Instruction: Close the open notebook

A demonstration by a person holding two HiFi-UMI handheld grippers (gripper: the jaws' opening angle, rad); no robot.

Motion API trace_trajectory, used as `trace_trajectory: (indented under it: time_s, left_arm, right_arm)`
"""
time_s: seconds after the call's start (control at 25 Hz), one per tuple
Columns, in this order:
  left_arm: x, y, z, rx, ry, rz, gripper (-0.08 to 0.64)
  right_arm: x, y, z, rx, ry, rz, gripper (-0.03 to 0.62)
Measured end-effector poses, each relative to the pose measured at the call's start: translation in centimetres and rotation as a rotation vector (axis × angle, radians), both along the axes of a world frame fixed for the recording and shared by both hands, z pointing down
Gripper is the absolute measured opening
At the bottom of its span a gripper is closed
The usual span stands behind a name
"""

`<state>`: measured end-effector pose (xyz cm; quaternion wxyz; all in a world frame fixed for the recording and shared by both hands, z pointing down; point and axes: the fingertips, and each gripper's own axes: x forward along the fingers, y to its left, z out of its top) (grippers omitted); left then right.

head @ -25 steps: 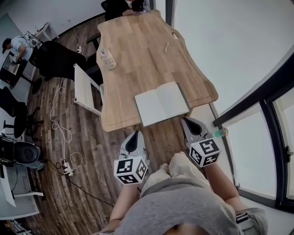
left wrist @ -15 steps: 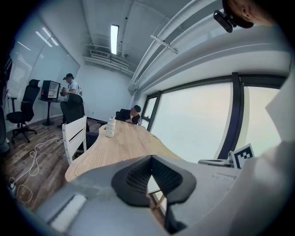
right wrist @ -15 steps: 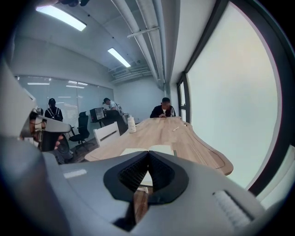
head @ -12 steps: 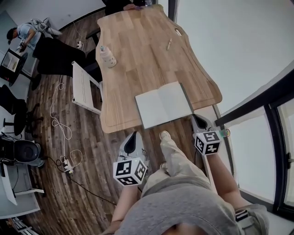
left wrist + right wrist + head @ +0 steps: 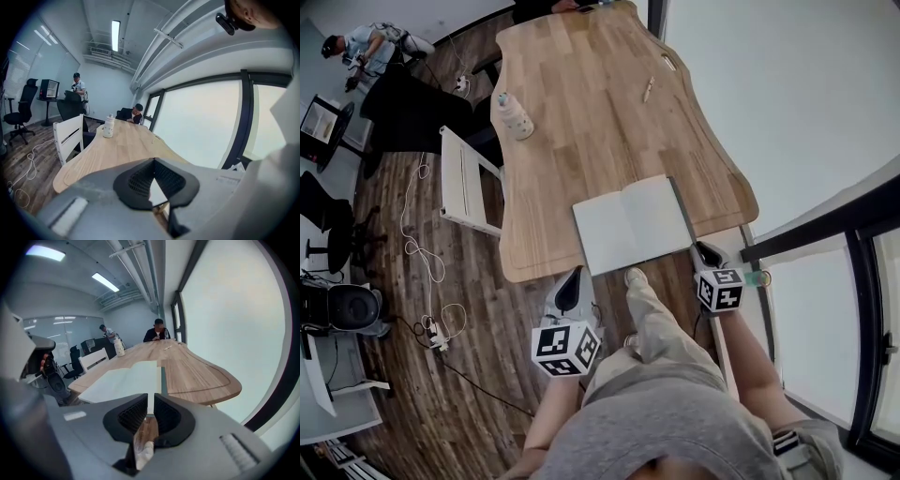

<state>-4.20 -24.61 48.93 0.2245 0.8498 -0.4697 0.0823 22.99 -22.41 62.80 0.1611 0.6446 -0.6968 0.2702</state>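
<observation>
open notebook (image 5: 633,223): just ahead of right gripper (image 5: 704,249), jaws just opening slightly, nothing between; left gripper (image 5: 572,278) pressed together.

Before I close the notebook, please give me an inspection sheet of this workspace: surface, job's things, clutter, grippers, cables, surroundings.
Surface: wooden table, light planks.
Job's things: notebook lies open at the near edge, blank pages up.
Clutter: bottle on the left side; pen at the far right; both apart from the notebook.
Grippers: left gripper shut, empty, over the floor before the table; right gripper has just been opening, narrow gap, nothing between the jaws, by the notebook's near right corner.
Cables: cables and power strip on the floor, left; on the table nothing seen.
Surroundings: white chair at the table's left; window on the right; person seated at the far end.
</observation>
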Motion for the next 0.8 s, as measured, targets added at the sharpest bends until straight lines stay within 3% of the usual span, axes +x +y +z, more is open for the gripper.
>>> trace_trajectory:
  time_s: [0.24,0.48,0.8]
  left_arm:
    - [0.7,-1.3,0.7,-0.014,0.001,0.002,0.002]
    - [1.5,-2.4,0.8,-0.018,-0.001,0.010,0.002]
    - [2.2,-3.1,1.1,-0.021,0.000,0.014,0.002]
  right_arm:
    - [1.3,-0.8,3.3,-0.076,-0.039,0.020,0.095]
    - [1.1,-1.0,5.3,-0.152,-0.136,0.003,0.157]
    - [1.4,-1.2,6.4,-0.176,-0.237,-0.008,0.193]
